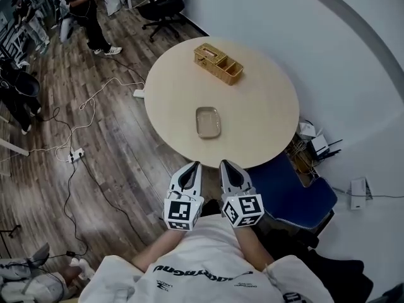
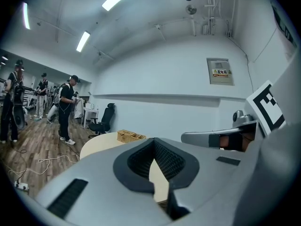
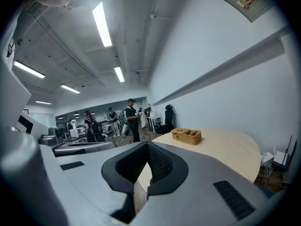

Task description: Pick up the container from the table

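Observation:
A small, shallow, greyish clear container (image 1: 207, 122) lies near the middle of the round beige table (image 1: 271, 115). Both grippers are held close to the person's body, short of the table's near edge and apart from the container. My left gripper (image 1: 190, 169) points toward the table with its jaws together and nothing between them. My right gripper (image 1: 228, 168) beside it is likewise shut and empty. In the left gripper view the left gripper (image 2: 154, 166) hides the container. In the right gripper view the right gripper (image 3: 146, 169) hides it too.
A wicker basket (image 1: 218, 63) with compartments stands at the table's far side, also visible as the basket (image 2: 130, 136) and the basket (image 3: 186, 136). A blue chair (image 1: 297, 194) sits at the table's right. Cables (image 1: 82, 122) run over the wooden floor at left. People (image 1: 85, 8) stand far off.

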{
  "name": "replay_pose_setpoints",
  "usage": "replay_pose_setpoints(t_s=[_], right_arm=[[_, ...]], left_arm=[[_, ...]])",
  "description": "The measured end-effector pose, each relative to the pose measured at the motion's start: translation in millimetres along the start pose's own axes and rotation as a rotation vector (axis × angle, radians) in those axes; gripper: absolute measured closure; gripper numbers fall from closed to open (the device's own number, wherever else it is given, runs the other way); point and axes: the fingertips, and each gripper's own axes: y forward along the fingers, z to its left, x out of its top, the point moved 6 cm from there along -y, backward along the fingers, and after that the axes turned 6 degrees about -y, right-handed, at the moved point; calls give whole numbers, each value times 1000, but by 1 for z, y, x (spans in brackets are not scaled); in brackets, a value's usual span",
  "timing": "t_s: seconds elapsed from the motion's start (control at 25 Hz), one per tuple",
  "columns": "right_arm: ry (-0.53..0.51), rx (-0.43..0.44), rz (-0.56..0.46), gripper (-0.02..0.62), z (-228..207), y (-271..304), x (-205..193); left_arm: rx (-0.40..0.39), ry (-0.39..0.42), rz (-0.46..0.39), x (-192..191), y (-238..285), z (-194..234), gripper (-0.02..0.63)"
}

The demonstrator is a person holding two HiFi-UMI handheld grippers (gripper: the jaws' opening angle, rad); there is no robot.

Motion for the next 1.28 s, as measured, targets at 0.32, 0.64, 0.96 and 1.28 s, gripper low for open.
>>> replay_pose_setpoints(t_s=[0.32, 0.64, 0.96, 1.28], right_arm=[[37, 24, 52, 563, -38, 63, -7], [68, 58, 118, 563, -73, 122, -15], [95, 54, 192, 563, -109, 163, -41], [130, 44, 273, 560, -139, 199, -75]], left_arm=[[58, -10, 66, 0, 61, 32, 591], [83, -33, 145, -20, 123, 53, 591], [142, -87, 218, -43, 171, 78, 591], [158, -143, 302, -82, 207, 103, 589]])
